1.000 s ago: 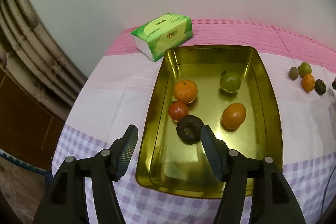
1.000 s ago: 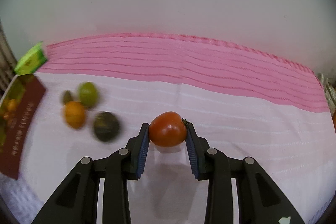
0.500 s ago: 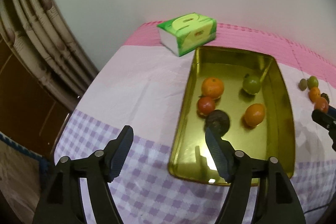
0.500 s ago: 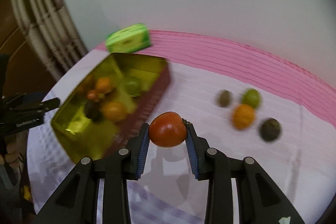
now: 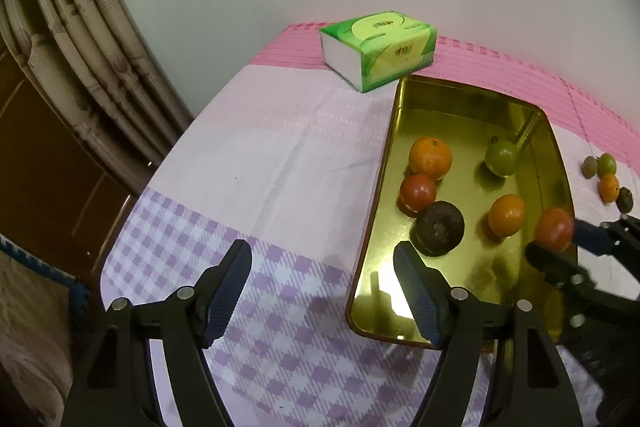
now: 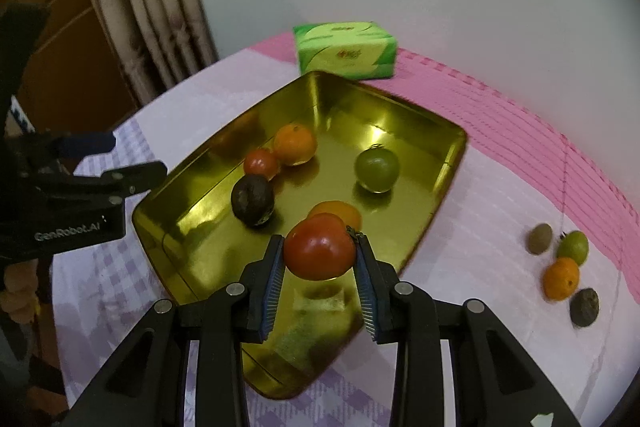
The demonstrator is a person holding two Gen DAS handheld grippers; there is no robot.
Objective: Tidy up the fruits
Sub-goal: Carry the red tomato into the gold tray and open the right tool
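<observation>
My right gripper (image 6: 319, 267) is shut on a red tomato (image 6: 319, 250) and holds it above the near part of the gold tray (image 6: 404, 107). It also shows in the left wrist view (image 5: 560, 243) over the tray's right side. The tray holds an orange (image 6: 295, 143), a small red tomato (image 6: 261, 163), a dark fruit (image 6: 253, 199), a green fruit (image 6: 377, 167) and another orange (image 5: 506, 215). My left gripper (image 5: 322, 287) is open and empty, left of the tray (image 5: 384, 163) above the cloth.
Several small fruits lie on the cloth right of the tray: an orange (image 6: 561, 278), a green one (image 6: 573, 247), a brown one (image 6: 539, 238) and a dark one (image 6: 584, 306). A green tissue pack (image 5: 378, 49) stands behind the tray. A curtain (image 5: 92, 39) hangs at left.
My right gripper has carried the red tomato left from the bare cloth to above the tray. My left gripper has drawn back and left, away from the tray.
</observation>
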